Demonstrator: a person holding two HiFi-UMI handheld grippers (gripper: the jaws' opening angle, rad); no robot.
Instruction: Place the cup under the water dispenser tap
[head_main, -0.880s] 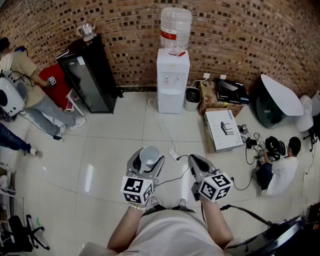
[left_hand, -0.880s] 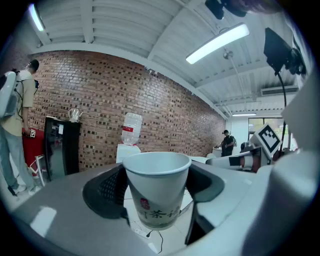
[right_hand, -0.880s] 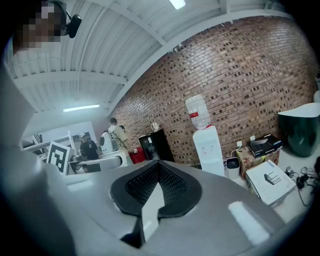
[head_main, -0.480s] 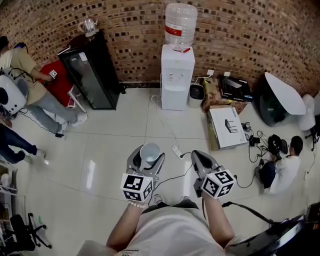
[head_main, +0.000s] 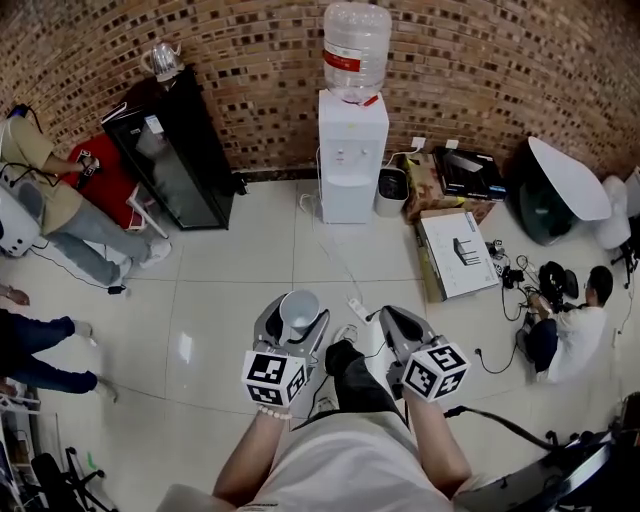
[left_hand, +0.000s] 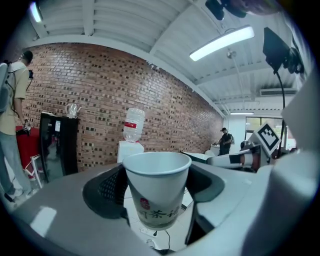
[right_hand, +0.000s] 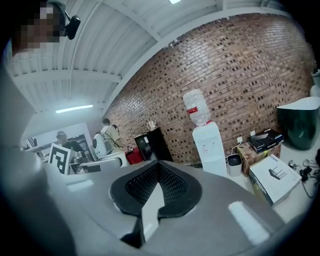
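Observation:
A white paper cup (head_main: 298, 308) with red and green print stands upright between the jaws of my left gripper (head_main: 295, 314), which is shut on it. In the left gripper view the cup (left_hand: 157, 192) fills the middle, with both pads against its sides. My right gripper (head_main: 393, 323) is beside it, shut, with nothing held; its pads (right_hand: 172, 186) meet at the tips. The white water dispenser (head_main: 352, 160) with a clear bottle (head_main: 357, 38) on top stands far ahead against the brick wall. The dispenser also shows small in both gripper views (left_hand: 131, 150) (right_hand: 211, 147).
A black cabinet (head_main: 170, 150) stands left of the dispenser, a small bin (head_main: 390, 192) and boxes (head_main: 455, 255) to its right. A power strip with cable (head_main: 355, 308) lies on the tiles ahead. People stand at far left; one person (head_main: 570, 335) sits at right.
A dark trouser leg has stepped forward between the two grippers. The people at the left have shifted. Both grippers keep their places in the head view, the cup still gripped.

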